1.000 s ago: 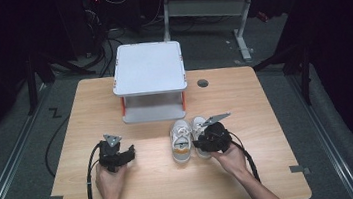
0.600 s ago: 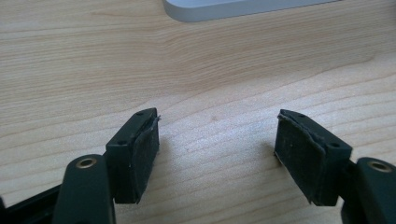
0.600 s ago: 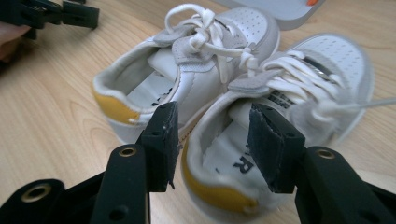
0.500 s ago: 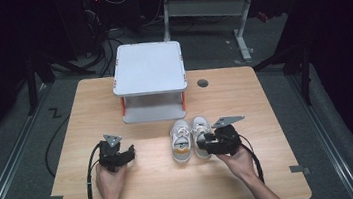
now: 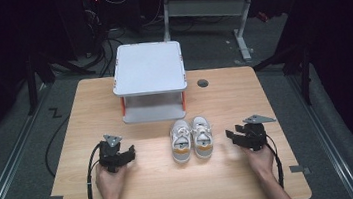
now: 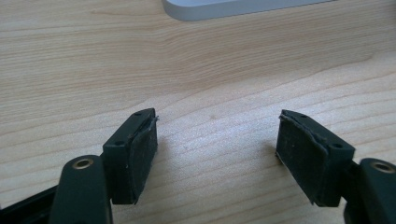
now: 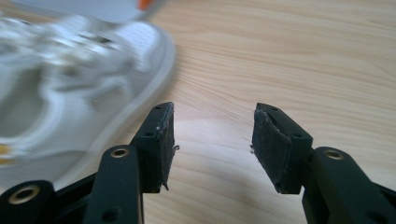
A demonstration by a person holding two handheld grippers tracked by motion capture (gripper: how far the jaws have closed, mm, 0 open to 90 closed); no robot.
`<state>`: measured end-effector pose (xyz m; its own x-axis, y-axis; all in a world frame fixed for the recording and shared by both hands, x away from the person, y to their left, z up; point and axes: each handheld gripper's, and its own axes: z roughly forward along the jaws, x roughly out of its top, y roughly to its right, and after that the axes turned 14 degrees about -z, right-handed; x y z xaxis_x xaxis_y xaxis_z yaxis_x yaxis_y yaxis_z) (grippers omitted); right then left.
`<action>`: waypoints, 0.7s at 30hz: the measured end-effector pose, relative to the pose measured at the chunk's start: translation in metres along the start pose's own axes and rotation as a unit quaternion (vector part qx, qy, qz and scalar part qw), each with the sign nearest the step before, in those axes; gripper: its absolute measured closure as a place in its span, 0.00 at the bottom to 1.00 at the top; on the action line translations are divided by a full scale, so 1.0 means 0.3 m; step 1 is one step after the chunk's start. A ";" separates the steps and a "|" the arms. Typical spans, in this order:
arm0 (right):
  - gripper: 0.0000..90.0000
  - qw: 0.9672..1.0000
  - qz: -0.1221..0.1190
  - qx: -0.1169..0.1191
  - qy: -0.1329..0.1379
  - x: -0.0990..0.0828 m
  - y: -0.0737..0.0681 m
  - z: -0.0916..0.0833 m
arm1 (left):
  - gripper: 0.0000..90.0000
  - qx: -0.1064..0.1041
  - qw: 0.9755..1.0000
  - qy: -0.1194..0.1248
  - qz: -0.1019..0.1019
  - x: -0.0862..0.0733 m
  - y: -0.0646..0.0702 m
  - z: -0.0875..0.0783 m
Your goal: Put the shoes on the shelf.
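- Your right tongs (image 5: pixel 231 136) have just been opening; nothing sits between the jaws.
- Your left tongs (image 5: pixel 129 153) gape wide over bare surface (image 5: pixel 224 94).
- The sneakers (image 5: pixel 192 138) lie between both tongs, before the white stand (image 5: pixel 149 68).

Pair of white sneakers (image 5: pixel 192 138) side by side, upright, mid-table, toes toward the far edge.
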<state>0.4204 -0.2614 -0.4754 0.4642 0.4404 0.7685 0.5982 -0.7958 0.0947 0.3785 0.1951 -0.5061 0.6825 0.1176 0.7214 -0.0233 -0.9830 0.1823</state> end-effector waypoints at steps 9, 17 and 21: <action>0.50 0.998 0.010 -0.050 -0.024 -0.048 0.087 0.025 | 0.32 0.002 1.000 0.000 -0.002 0.000 0.003 0.001; 0.47 0.996 0.012 -0.077 -0.045 -0.086 0.126 0.044 | 0.30 0.002 1.000 -0.002 0.000 0.001 0.006 0.002; 0.44 0.995 0.007 -0.084 -0.046 -0.089 0.136 0.045 | 0.30 0.000 1.000 -0.002 -0.006 0.002 0.003 0.001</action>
<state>0.4412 -0.3001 -0.5008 0.5343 0.4596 0.7094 0.4773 -0.8567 0.1955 0.3791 0.1942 -0.5059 0.6861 0.1278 0.7162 -0.0163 -0.9815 0.1908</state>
